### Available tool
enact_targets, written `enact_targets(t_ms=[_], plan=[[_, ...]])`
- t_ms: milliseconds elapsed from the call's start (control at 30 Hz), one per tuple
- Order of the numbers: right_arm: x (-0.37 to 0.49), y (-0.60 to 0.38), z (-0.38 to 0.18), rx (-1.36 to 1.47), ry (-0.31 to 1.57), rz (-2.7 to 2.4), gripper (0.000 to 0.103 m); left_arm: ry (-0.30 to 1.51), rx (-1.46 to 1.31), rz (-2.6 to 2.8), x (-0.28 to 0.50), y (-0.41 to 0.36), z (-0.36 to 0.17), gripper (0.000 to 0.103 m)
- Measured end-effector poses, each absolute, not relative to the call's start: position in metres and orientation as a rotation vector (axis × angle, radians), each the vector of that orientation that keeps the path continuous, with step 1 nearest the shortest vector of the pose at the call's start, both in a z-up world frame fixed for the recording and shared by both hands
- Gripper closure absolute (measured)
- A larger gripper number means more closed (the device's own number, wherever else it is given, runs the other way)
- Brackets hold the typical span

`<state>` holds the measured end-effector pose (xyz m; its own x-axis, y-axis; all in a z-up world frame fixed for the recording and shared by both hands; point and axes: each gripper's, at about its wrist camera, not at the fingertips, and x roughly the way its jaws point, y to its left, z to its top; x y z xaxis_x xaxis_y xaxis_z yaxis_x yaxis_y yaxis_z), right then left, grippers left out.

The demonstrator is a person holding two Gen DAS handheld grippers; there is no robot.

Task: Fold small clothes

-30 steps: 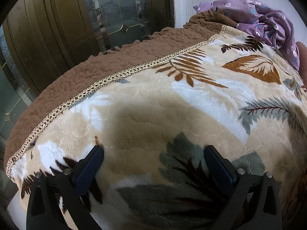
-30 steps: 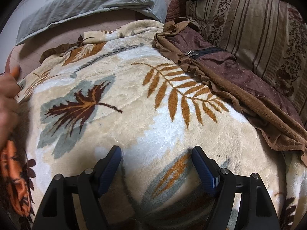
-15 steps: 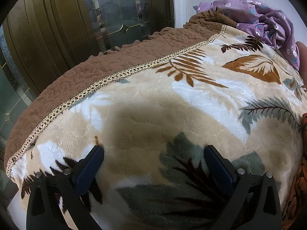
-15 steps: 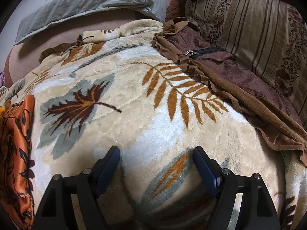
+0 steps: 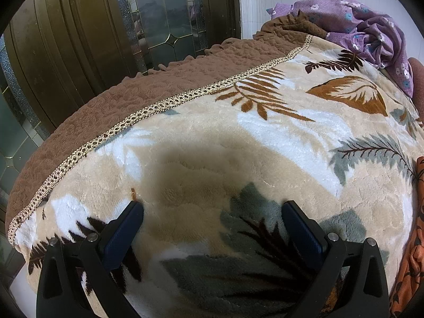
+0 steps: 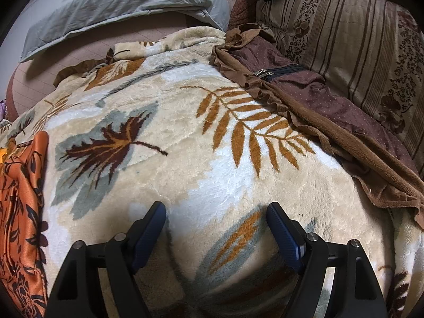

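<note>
Where blanket [image 6: 212, 159] spreads, pillow [image 6: 119, 2] lies.

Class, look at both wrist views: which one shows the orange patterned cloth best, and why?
The right wrist view. There the orange patterned cloth runs down the left edge over the leaf blanket, its dark print readable. The left wrist view catches only a thin strip at its right edge.

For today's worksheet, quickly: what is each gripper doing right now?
Left gripper: open, holding nothing, over the plush leaf-print blanket.
Right gripper: open, holding nothing, over the same blanket.
</note>
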<state>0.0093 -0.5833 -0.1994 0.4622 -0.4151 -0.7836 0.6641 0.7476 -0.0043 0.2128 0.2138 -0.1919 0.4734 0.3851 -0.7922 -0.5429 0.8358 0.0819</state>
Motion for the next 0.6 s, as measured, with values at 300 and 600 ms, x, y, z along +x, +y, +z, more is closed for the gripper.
enact_targets(t_ms=[300,600], plan=[[0.0082,-0.5843,-0.1991,0.322,0.864,-0.677,0.021,0.917,-0.189,0.573,0.2128,0.2135,-0.1905,0.0],[0.009,-0.5847,-0.2,0.322,0.864,-0.677,0.021,0.916,-0.19,0.571,0.2128,0.213,-0.1902,0.0]])
